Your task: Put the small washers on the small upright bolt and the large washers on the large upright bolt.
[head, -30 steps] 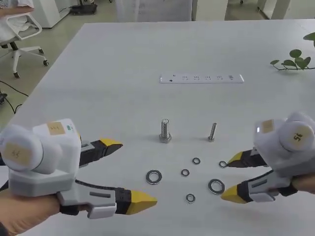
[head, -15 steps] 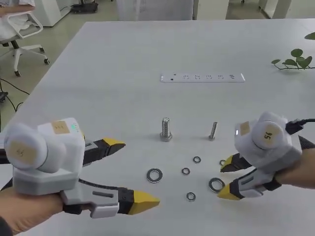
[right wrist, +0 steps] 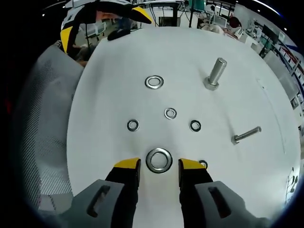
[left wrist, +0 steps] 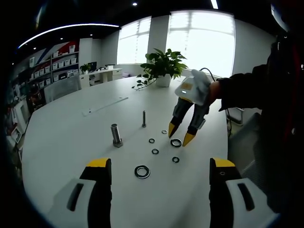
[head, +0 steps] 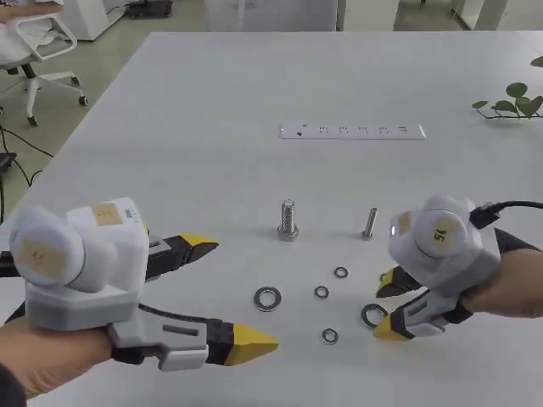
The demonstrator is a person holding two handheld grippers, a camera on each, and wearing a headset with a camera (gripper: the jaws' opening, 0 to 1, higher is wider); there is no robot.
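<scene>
White bench [head: 212, 127], head view. A large bolt [head: 288, 220] and a small bolt [head: 370, 223] stand upright, heads down, near mid-bench and apart from each other. Nearer the viewer, loose washers lie flat, none touching. One large washer [head: 267, 298] lies left and a second large washer [head: 372, 315] right. Between them lie three small washers [head: 321, 292]. A fourth small washer [right wrist: 203, 164] lies just beside the second large one, seen in the right gripper view. Beyond the bolts, well apart, lies a power strip [head: 352, 131]. Leaves [head: 509, 97] at the far right probably belong to the potted plant [left wrist: 161, 66].
</scene>
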